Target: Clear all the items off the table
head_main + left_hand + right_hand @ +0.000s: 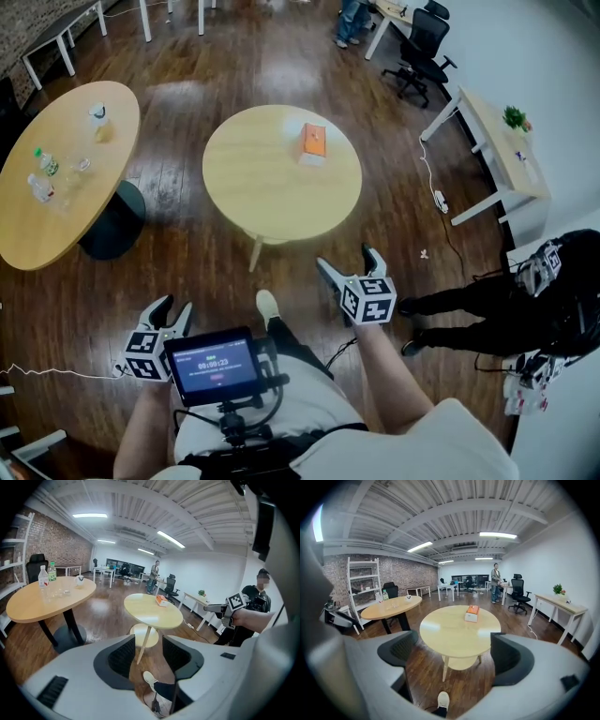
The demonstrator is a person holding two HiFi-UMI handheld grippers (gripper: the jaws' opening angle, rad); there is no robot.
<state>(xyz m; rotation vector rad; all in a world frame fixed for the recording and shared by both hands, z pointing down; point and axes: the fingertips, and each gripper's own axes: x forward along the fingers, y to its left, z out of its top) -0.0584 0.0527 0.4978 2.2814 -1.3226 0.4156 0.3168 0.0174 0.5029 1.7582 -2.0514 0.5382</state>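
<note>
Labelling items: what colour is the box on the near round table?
Box orange on top, white sides; right gripper view.

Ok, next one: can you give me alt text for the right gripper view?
The right tongs stand open and empty, framing a round wooden table that carries only an orange-topped box. A second round table with bottles stands further back on the left.

The round table [272,202] is pale yellow wood. The box [314,141] at its one o'clock is orange on top and white at the sides. The floor [187,244] is dark brown glossy planks. At ten o'clock, the larger table [37,225] is tan. The left gripper [173,307] and right gripper [347,261] are grey with black pads, and their cubes carry black-and-white square markers.
</note>
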